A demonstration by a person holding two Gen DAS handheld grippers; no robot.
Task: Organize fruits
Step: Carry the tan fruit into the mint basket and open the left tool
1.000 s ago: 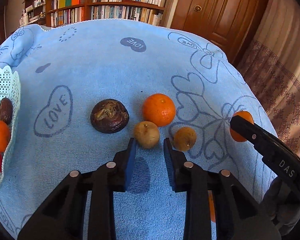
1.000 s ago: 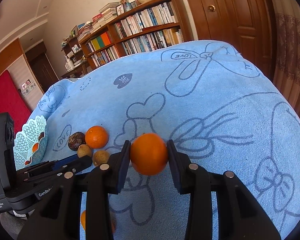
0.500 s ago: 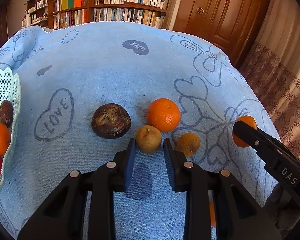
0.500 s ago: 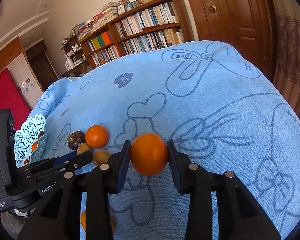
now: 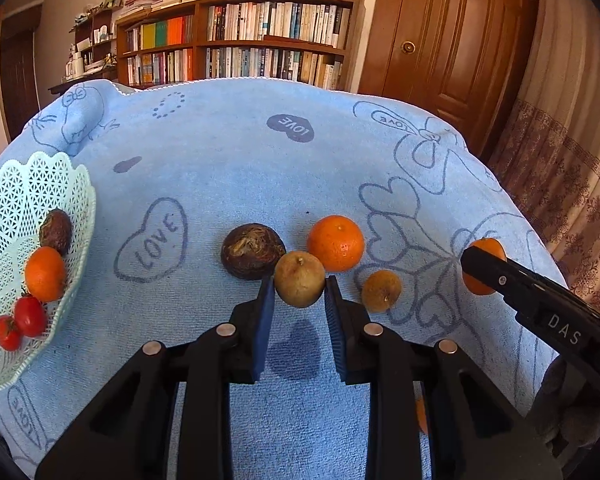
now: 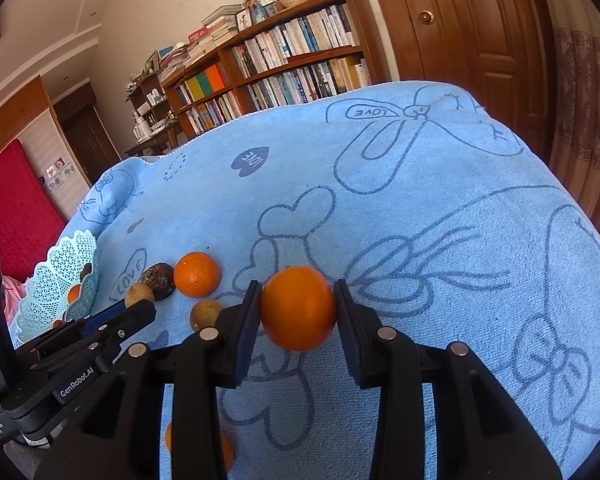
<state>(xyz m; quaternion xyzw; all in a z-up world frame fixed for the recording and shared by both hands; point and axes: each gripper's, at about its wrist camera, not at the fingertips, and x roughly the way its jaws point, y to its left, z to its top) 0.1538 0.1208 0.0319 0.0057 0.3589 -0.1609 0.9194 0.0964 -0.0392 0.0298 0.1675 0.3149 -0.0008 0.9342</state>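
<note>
Straddling a brown fruit (image 5: 299, 285) with the left gripper (image 5: 299, 300), jaws spread, a thin gap showing on each side, fruit sitting between the tips on the blue cloth (image 5: 228, 152). Pinching an orange (image 6: 298, 313) in the right gripper (image 6: 297, 312), jaws pressed against both its sides. Lying close by: a dark fruit (image 5: 253, 251), a second orange (image 5: 335, 243), a smaller brown fruit (image 5: 381, 291). Resting at far left: a basket (image 5: 4, 196) holding fruit.

The black left gripper (image 5: 299, 300) has its two fingers around a small round brown fruit (image 5: 299, 284) on the blue cloth (image 5: 228, 160), with a white lacy plastic basket (image 5: 28, 196) far to the left.
</note>
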